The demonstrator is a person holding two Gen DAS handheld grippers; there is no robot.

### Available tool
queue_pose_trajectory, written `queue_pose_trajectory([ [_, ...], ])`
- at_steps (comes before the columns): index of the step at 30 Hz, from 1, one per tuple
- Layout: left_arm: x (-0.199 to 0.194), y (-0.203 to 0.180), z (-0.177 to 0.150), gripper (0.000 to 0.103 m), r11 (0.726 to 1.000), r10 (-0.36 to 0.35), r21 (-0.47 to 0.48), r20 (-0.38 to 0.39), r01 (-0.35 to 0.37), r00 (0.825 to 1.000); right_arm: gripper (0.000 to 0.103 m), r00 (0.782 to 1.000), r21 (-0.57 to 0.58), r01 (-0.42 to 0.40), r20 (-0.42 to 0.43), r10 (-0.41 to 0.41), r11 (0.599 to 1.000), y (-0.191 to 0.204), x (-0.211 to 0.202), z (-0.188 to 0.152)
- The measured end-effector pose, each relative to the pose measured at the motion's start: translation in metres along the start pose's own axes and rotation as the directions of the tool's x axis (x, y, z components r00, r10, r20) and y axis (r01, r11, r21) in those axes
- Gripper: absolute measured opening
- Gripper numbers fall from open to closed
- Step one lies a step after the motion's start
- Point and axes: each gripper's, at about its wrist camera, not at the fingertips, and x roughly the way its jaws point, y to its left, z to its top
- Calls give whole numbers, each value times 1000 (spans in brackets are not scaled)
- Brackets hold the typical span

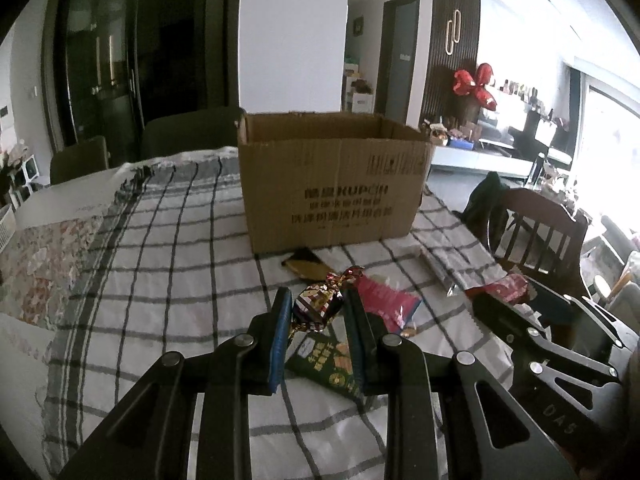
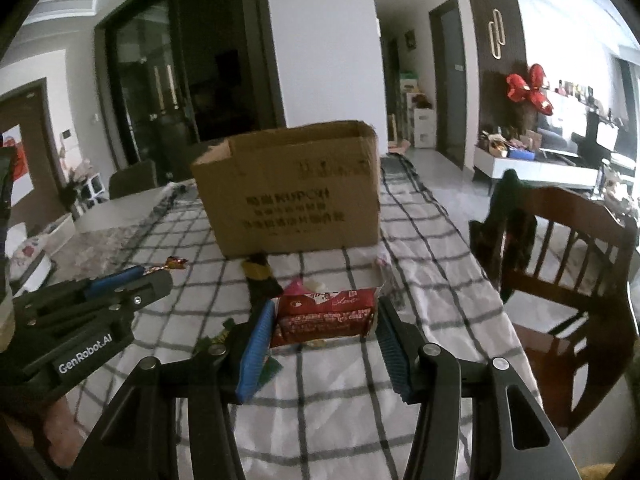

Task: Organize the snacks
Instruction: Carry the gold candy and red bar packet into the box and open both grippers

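- Left gripper (image 1: 316,312), low in the frame, pinches a twist-wrapped candy (image 1: 318,307) by its middle; it can slip out.
- Right gripper (image 2: 325,320) squeezes a red snack packet (image 2: 326,316); the open cardboard box (image 2: 288,196) sits above, and a drop could miss it.

Open-topped brown cardboard box (image 1: 334,178) stands upright on the desk covered by a white cloth with a dark check (image 1: 168,264), blocking the path straight ahead; its open top is unobstructed from above. Bare cloth lies free to the box's left. Between box and fingers lie a dark-and-gold flat packet (image 1: 306,266), a pink wrapper (image 1: 384,302) and a green packet (image 1: 332,364). A dark wooden chair (image 2: 568,248) borders the desk's right edge.
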Motion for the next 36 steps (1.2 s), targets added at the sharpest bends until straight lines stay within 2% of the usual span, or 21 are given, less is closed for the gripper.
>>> queue_pose_trajectory([
  [9,-7,0,28,27,1000,-10,16,82,9,997,52,998,34,-29,47,28,999,-6,0,25],
  [19,-11,1,68,27,999,-2,40,190,-6,982,52,990,47,-54,132,47,997,-13,8,67],
  [28,1,5,107,27,999,1,45,229,-12,973,52,984,42,-93,157,85,995,-16,25,108],
  [36,29,8,137,27,999,1,51,221,-13,975,52,979,-9,-101,175,101,995,-17,50,147],
])
